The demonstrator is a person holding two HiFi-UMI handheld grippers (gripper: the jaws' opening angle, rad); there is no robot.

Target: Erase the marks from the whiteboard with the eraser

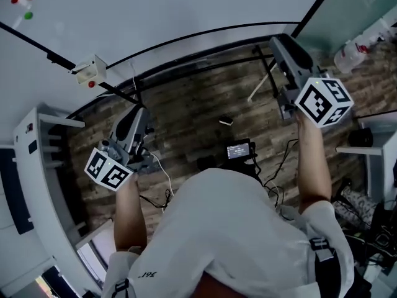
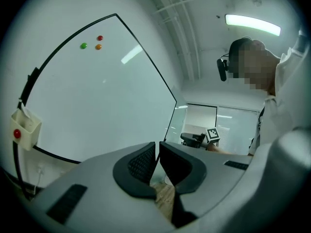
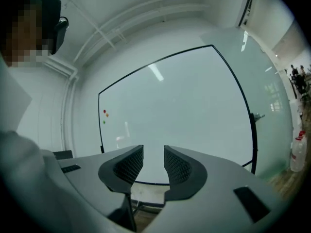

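1. One whiteboard (image 1: 155,11) (image 2: 97,96) (image 3: 184,110) stood upright in a thin black frame ahead of the person. Its face was plain and pale, with streaks of reflected ceiling light.
2. Three small magnets (image 1: 22,5) (image 2: 95,41) (image 3: 104,115), red, orange and green, sat close together near its upper left corner.
3. On the board's left edge hung a small white holder (image 1: 90,72) (image 2: 24,127) with a red dot on its front. Whether the eraser lay inside it could not be told.
4. Both grippers pointed toward the board, well apart from it and from each other. The left gripper (image 1: 138,112) (image 2: 157,152) had its jaws almost together, with only a thin slit between the pads and nothing held. The right gripper (image 1: 276,41) (image 3: 153,154) had its jaws partway apart, with nothing between them.
5. Below the board ran a dark wood-plank floor (image 1: 186,104). A small black device (image 1: 239,151) with a lit screen and loose cables (image 1: 162,179) lay on it near the person.
6. To the right stood a glass wall (image 1: 353,5) with a white plastic bottle (image 1: 353,54) (image 3: 297,154) at its foot. A white shelf unit (image 1: 37,166) stood to the left.
7. In the head view the board's top was cut off. In the right gripper view, the figures (image 3: 297,74) beyond the glass were too small to make out.
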